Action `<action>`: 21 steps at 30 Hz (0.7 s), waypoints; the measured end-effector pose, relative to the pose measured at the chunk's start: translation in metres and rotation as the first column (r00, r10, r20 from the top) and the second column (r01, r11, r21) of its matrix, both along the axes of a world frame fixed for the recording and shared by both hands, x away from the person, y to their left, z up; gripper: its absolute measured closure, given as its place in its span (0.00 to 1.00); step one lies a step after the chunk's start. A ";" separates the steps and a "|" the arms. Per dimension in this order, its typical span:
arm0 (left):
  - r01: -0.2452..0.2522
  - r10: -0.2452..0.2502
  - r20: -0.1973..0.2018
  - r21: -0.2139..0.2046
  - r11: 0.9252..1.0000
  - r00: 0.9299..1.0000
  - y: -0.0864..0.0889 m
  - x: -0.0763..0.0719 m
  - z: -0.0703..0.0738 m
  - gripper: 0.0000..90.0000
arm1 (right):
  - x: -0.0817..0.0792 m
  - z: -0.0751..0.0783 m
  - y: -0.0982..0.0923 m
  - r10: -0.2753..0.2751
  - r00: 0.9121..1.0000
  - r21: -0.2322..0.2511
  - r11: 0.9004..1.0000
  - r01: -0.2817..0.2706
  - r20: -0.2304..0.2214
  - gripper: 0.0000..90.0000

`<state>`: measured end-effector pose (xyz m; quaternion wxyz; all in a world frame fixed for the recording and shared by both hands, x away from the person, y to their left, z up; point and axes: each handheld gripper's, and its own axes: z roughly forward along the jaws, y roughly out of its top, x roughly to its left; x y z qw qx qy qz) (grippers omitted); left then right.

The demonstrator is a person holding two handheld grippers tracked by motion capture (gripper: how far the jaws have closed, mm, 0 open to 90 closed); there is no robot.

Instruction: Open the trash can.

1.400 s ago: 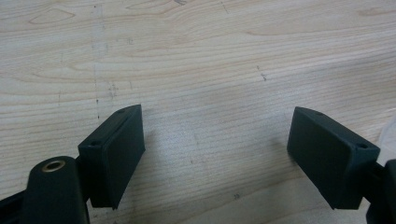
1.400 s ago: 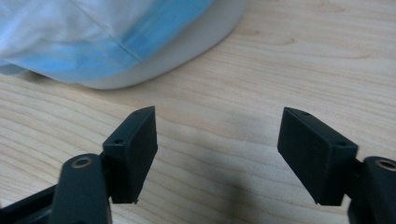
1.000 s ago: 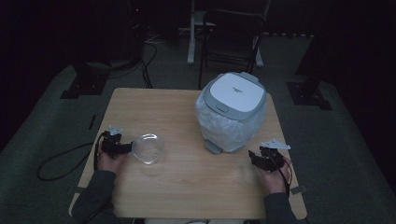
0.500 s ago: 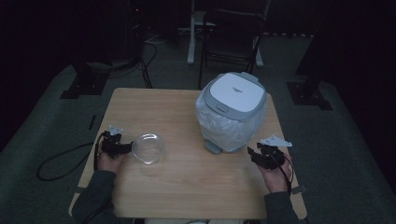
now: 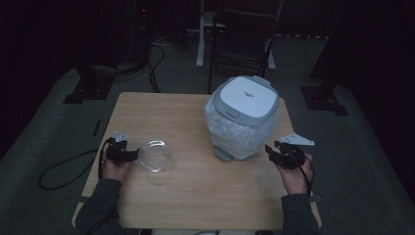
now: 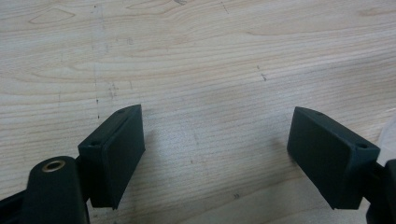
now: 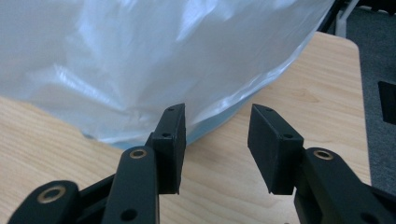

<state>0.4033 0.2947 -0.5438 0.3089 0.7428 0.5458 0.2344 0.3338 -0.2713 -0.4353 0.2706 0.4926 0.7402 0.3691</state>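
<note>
A white-and-grey lidded appliance (image 5: 243,117) wrapped in a clear plastic bag (image 7: 140,65) stands at the table's right back. A clear bowl (image 5: 155,155) sits at the left front. My left gripper (image 5: 131,155) rests just left of the bowl, its jaws (image 6: 215,158) wide open over bare wood. My right gripper (image 5: 272,152) hovers at the appliance's lower right side. Its jaws (image 7: 215,140) have just been closing and stand partly open, nothing between them, the bag close behind the fingertips.
The wooden table (image 5: 161,112) stands on dark carpet. Behind it are a chair (image 5: 244,39) and dark stands (image 5: 93,83). A cable (image 5: 63,169) trails off the table's left side from the left gripper.
My right gripper has lifted a little beside the wrapped appliance. The left gripper and the bowl have stayed put.
</note>
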 end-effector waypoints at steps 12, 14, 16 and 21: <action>0.000 0.000 -0.001 0.001 1.000 1.000 0.000 0.000 0.000 0.22 | 0.001 0.025 -0.006 -0.008 0.999 0.025 1.000 0.006 0.046 0.64; 0.000 0.000 -0.001 0.001 1.000 1.000 0.000 0.000 0.000 0.22 | 0.000 0.031 -0.005 0.005 0.999 0.025 1.000 -0.007 0.052 0.67; 0.001 -0.001 -0.001 0.001 1.000 1.000 0.000 0.000 0.000 0.22 | -0.002 0.037 -0.005 0.020 0.998 0.025 0.999 -0.021 0.060 0.69; 0.000 0.000 0.000 0.001 1.000 1.000 0.000 0.000 0.000 0.22 | -0.005 0.053 -0.003 0.050 0.996 0.028 0.998 -0.052 0.076 0.72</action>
